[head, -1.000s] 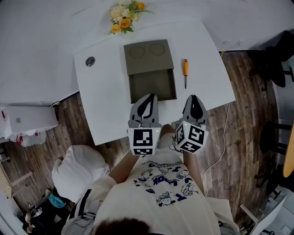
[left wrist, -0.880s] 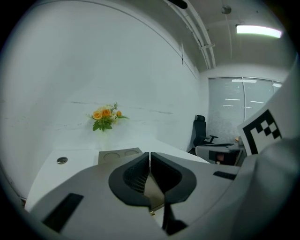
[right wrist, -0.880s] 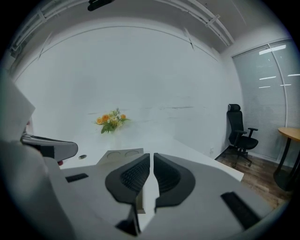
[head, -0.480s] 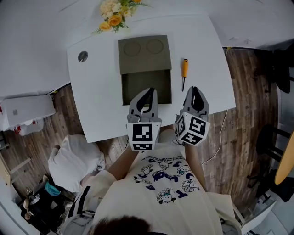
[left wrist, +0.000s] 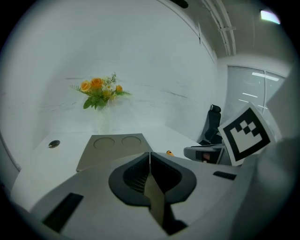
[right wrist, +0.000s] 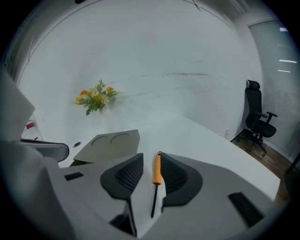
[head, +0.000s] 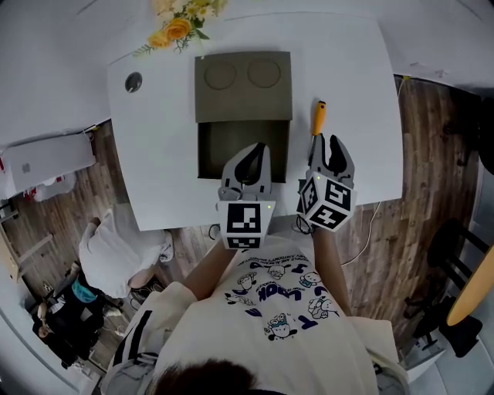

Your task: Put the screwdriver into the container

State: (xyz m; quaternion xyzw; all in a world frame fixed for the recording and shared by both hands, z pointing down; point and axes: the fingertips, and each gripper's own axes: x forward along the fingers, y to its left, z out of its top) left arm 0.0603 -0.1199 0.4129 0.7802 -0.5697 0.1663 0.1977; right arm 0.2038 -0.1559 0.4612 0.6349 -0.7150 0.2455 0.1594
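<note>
On the white table (head: 158, 162) the screwdriver (head: 318, 117) lies flat, its orange handle pointing to 12 o'clock and its dark shaft running back toward the person. It is just at 3 o'clock of the olive-grey container (head: 242, 100), close beside it but outside it. The right gripper (head: 326, 143) sits over the shaft with its fingers spread. In the right gripper view the screwdriver (right wrist: 158, 171) lies in the gap between them, nearer the right-hand finger, and neither finger is clamped on it. The left gripper (head: 255, 151) hovers at the 6 o'clock edge of the container, over its open compartment. Its fingers are pressed together with nothing between them, as the single seam in the left gripper view shows (left wrist: 150, 155). The container's far half is a flat cover with two round recesses, and the near half is an open, empty tray. A bunch of orange and yellow flowers (head: 176, 23) stands at the table's 11 o'clock edge. A small round metal disc (head: 133, 81) is set into the tabletop at 9 o'clock of the container's cover.
</note>
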